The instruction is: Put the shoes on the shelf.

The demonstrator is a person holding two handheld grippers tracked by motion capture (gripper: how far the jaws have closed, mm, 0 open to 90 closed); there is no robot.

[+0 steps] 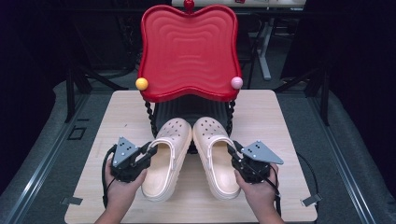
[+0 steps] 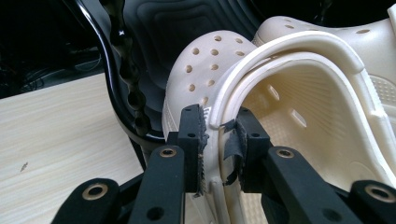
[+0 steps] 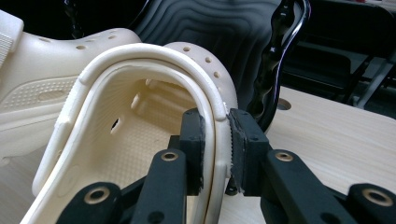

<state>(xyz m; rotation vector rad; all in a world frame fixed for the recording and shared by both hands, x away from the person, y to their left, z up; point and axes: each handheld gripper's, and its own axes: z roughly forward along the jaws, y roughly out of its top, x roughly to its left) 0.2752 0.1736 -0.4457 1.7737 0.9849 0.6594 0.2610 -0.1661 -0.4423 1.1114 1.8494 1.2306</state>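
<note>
Two cream perforated clogs lie side by side on the wooden table [image 1: 261,116], toes pointing away under a red stand. My left gripper [image 1: 148,151] is shut on the outer side wall of the left clog [image 1: 161,179]. In the left gripper view the left gripper [image 2: 219,144] has the wall and heel strap of the left clog [image 2: 299,107] pinched between its black pads. My right gripper [image 1: 232,151] is shut on the outer wall of the right clog [image 1: 219,179]. In the right gripper view the right gripper [image 3: 217,149] clamps the rim of the right clog [image 3: 135,135].
A red wavy tray [image 1: 189,51] rises behind the clogs, with a yellow ball [image 1: 141,83] and a pink ball [image 1: 236,82] at its corners. Under it sits a black ribbed shelf [image 1: 187,109] between twisted black posts [image 2: 128,79]. Dark floor surrounds the table.
</note>
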